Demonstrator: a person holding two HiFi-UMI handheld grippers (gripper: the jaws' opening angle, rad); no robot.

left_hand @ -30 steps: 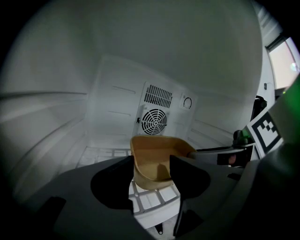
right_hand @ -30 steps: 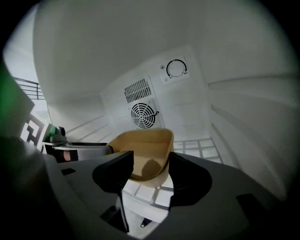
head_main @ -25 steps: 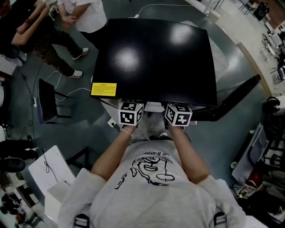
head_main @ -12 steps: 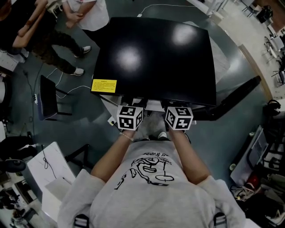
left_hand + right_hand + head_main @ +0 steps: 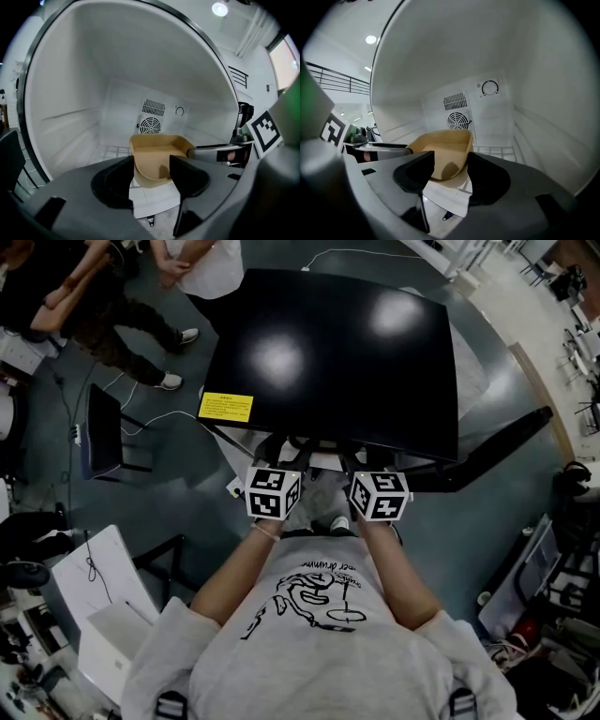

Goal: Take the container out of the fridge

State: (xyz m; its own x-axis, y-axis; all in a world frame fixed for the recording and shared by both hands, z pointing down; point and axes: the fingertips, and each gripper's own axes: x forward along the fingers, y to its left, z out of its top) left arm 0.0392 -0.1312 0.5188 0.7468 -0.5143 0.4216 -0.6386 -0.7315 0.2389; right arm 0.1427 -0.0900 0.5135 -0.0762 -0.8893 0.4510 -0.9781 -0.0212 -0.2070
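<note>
A tan open container (image 5: 157, 154) (image 5: 443, 150) sits low at the mouth of the white fridge interior (image 5: 117, 93), in front of the round fan vent (image 5: 150, 125). My left gripper (image 5: 151, 171) has its jaws close together on the container's near left corner. My right gripper (image 5: 450, 166) grips the near right corner the same way. Each view shows the other gripper's finger reaching the rim: the right gripper (image 5: 213, 153) and the left gripper (image 5: 386, 147). From the head view, both marker cubes (image 5: 274, 493) (image 5: 380, 495) hang just below the black fridge top (image 5: 328, 352), which hides the container.
The fridge door (image 5: 497, 451) stands open to the right. People (image 5: 94, 296) stand at the upper left beside a dark chair (image 5: 98, 442). A white box (image 5: 94, 596) lies at the lower left. Cables run over the grey floor.
Both grippers have drawn back a little toward the person's body, away from the fridge's front edge. The fridge top sits slightly higher in the head view.
</note>
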